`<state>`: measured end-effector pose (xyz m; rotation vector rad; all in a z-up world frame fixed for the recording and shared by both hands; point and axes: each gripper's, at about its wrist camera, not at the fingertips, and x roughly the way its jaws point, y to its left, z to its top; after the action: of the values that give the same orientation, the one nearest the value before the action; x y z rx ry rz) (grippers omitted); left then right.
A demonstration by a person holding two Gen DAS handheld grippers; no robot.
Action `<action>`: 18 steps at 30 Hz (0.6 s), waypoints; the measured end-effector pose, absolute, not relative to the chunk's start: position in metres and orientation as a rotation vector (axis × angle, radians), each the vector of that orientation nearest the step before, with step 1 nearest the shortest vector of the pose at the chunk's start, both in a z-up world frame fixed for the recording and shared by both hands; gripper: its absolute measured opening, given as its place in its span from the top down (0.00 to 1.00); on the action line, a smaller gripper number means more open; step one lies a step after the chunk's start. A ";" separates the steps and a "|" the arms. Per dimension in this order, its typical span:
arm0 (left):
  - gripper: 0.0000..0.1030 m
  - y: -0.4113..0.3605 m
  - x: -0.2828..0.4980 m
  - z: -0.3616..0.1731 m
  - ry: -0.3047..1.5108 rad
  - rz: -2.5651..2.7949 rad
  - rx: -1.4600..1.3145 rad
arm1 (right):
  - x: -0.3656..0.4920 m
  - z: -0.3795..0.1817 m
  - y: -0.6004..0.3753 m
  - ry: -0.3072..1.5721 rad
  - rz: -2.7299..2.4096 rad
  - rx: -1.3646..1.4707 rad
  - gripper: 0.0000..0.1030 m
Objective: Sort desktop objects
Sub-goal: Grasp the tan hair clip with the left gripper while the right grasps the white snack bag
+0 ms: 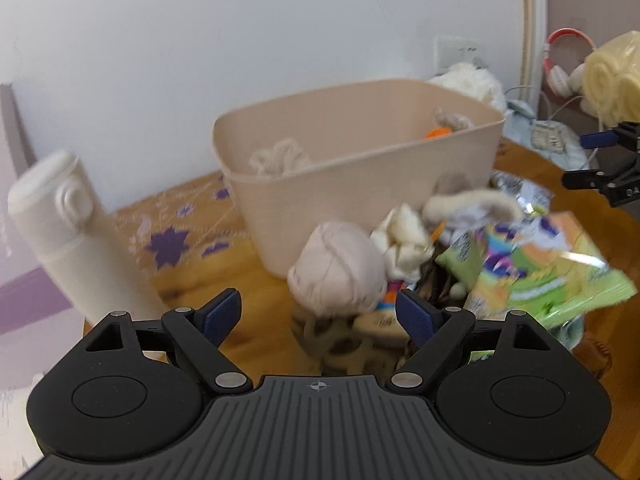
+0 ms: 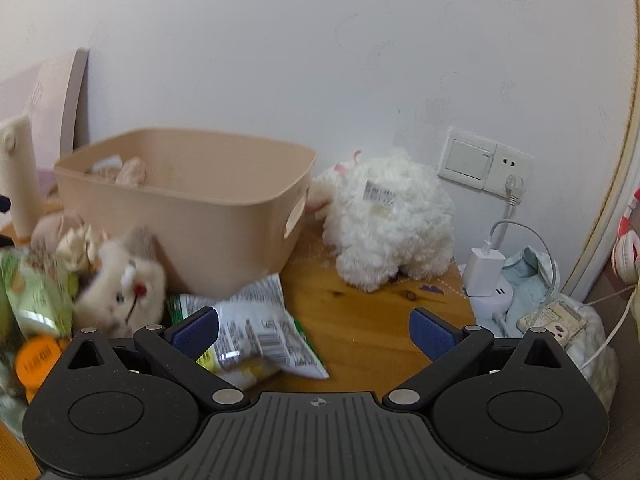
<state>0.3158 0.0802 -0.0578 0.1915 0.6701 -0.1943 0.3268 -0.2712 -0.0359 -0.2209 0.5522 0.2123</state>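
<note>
A beige plastic bin [image 1: 360, 184] [image 2: 224, 216] stands on the wooden table and holds a few soft toys. In front of it lies a heap: a round beige plush [image 1: 336, 268], a cream plush [image 1: 404, 240] and a green snack bag [image 1: 532, 268]. My left gripper [image 1: 318, 314] is open just short of the round plush, with nothing between its pads. My right gripper [image 2: 314, 330] [image 1: 586, 159] is open wide over bare wood. A silver-green snack packet [image 2: 260, 332] lies by its left finger, untouched. A small cream plush with eyes [image 2: 120, 284] lies to the left.
A white bottle [image 1: 68, 232] stands left of the bin. A fluffy white plush [image 2: 392, 220] sits against the wall right of the bin. A power strip with a charger [image 2: 486, 280], cables and a light blue cloth [image 2: 532, 280] crowd the table's right edge.
</note>
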 end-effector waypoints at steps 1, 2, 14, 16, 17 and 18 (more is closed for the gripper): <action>0.17 0.083 0.315 -0.062 0.678 -0.178 0.174 | 0.326 -0.038 -0.268 0.553 0.216 -0.231 0.00; 0.17 0.085 0.316 -0.065 0.686 -0.160 0.150 | 0.325 -0.040 -0.266 0.552 0.223 -0.238 0.00; 0.17 0.087 0.337 -0.096 0.792 -0.049 -0.040 | 0.335 -0.073 -0.227 0.541 0.260 -0.415 0.00; 0.15 0.086 0.340 -0.102 0.803 -0.035 -0.061 | 0.339 -0.079 -0.224 0.551 0.260 -0.430 0.00; 0.14 0.086 0.340 -0.104 0.803 -0.026 -0.077 | 0.341 -0.081 -0.224 0.557 0.261 -0.432 0.00; 0.13 0.087 0.341 -0.104 0.804 -0.016 -0.094 | 0.344 -0.084 -0.224 0.562 0.260 -0.433 0.00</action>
<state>0.3408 0.0873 -0.1042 -0.0943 0.8035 -0.0158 0.3437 -0.2238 -0.0839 -0.4327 0.5620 0.2605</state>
